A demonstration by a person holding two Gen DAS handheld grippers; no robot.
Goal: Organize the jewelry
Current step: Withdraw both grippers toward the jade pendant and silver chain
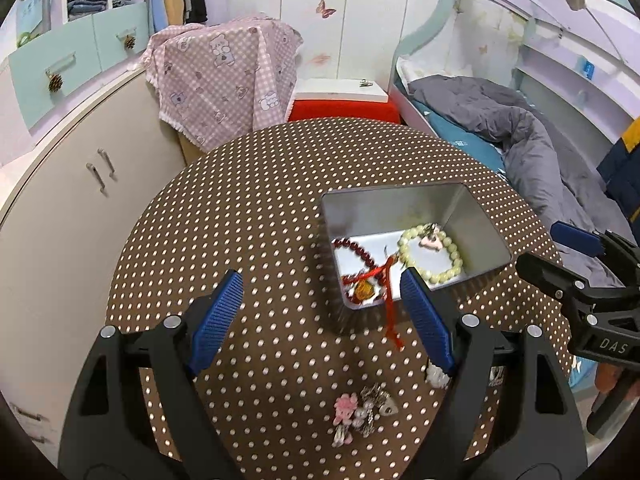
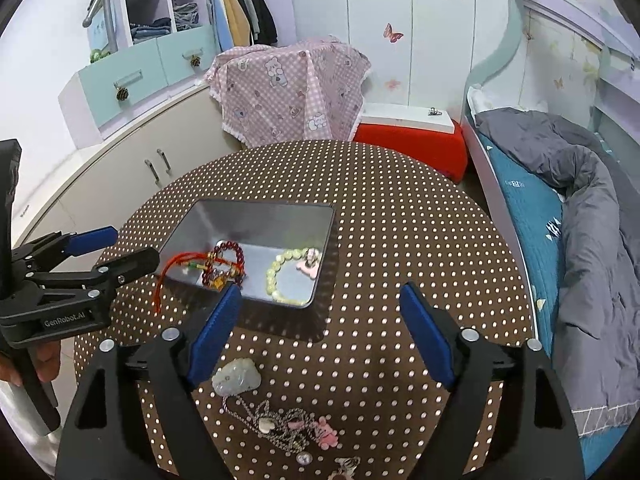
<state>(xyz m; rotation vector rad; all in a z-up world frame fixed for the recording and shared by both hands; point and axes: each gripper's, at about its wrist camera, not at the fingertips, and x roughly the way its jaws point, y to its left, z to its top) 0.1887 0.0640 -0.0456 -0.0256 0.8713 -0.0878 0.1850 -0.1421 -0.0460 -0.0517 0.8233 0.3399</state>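
"GenRobot.AI" on left claw [image 2: 120, 256], perhaps.

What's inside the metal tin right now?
In the metal tin: a dark red bead bracelet with its red cord trailing over the rim, and a pale green bead bracelet. The near wall hides part of the floor.

Charm [image 2: 347, 465] cut off at bottom edge

My pads [image 1: 218, 320] are ribbed blue rubber set on matt black plastic arms. Before me the tin [image 1: 480, 220] is bare brushed metal with a dull sheen, holding glossy dark red beads [image 1: 356, 248] and smooth pale green beads [image 1: 448, 272]. The tablecloth [image 1: 260, 200] looks like matt brown dotted cloth.
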